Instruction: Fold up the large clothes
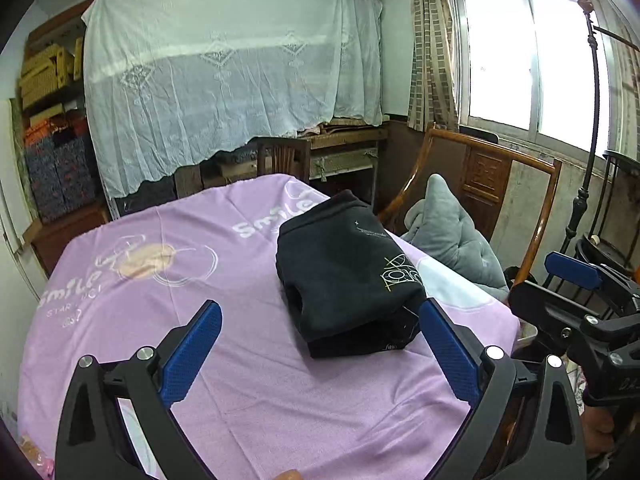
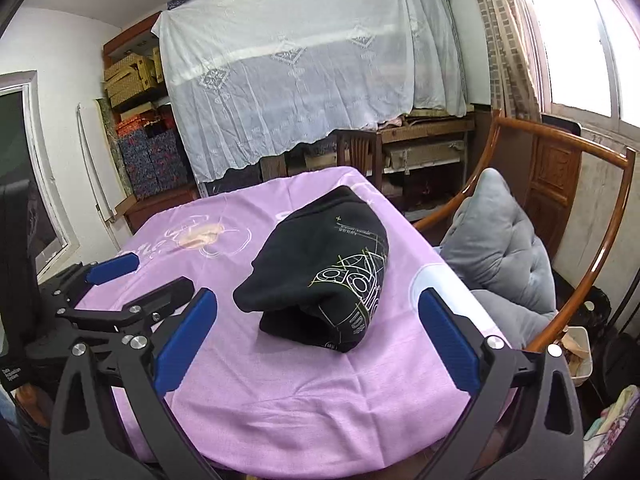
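A black garment with a yellow-green line print lies folded into a thick bundle on the purple cloth-covered table; it also shows in the right wrist view. My left gripper is open and empty, held above the table just in front of the bundle. My right gripper is open and empty, also just in front of the bundle. The right gripper shows at the right edge of the left wrist view, and the left gripper at the left of the right wrist view.
A wooden chair with a grey cushion stands right of the table. A white cloth-draped shelf unit stands behind, boxes at far left, a window at right. A lamp pole stands near the window.
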